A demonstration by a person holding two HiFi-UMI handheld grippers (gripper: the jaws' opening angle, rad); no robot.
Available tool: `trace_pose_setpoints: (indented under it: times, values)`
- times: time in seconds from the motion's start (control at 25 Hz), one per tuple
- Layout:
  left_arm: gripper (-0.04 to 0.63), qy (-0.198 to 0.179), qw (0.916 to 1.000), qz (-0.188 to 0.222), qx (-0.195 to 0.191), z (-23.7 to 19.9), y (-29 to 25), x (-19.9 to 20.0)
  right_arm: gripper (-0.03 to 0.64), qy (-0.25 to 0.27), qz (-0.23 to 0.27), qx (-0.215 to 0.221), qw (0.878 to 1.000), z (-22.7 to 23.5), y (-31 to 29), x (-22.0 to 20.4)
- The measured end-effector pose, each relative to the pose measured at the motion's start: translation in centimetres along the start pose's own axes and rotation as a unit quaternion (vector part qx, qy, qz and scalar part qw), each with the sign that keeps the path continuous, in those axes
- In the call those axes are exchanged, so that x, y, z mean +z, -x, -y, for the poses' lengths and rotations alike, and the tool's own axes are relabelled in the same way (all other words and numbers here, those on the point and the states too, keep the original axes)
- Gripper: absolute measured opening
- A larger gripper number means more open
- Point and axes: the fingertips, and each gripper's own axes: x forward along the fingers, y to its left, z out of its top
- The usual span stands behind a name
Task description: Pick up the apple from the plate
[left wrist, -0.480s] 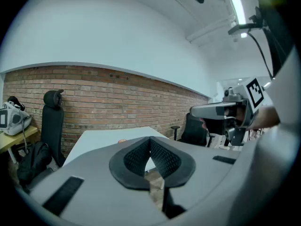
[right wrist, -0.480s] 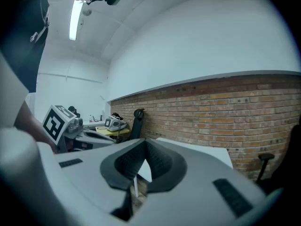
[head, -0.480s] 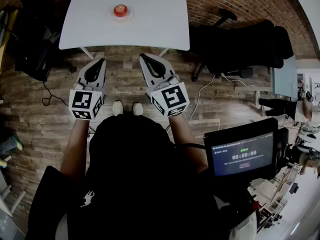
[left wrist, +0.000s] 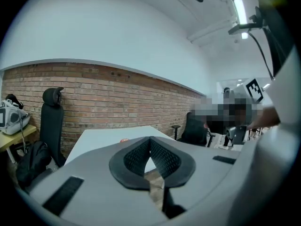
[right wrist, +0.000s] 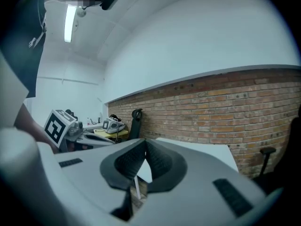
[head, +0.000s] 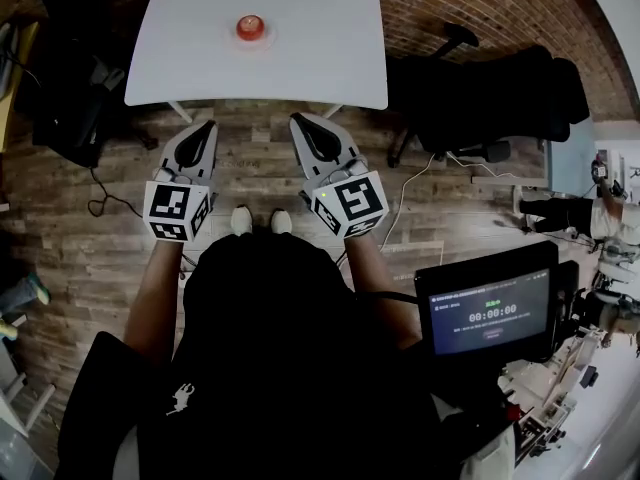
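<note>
The left tongs (head: 207, 124) and the right tongs (head: 297, 119) are seen closed side by side, with nothing gripped. The apple (head: 249, 25) is seen on its plate (head: 263, 36) on the white table (head: 330, 58), well ahead of both tips and untouched.

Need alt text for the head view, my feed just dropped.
Seen from above, a person holds two shut grippers, left and right, side by side over a wood floor, short of a white table. A red apple sits on a plate on that table, untouched. A monitor stands at right.
</note>
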Motion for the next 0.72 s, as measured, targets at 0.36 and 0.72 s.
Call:
trace_pose_setpoints:
  times: [0.36,0.72]
  values:
    - [0.005,0.009,0.9994,0.001,-0.032,-1.9,-0.1,-0.4,0.005,-0.002,-0.002,-0.011,1.000,-0.7,-2.2,-0.1]
    - [0.005,0.002,0.9994,-0.004,-0.034,-3.9,0.4,-1.1,0.005,-0.003,-0.007,-0.021,1.000,-2.0,-3.4,-0.6]
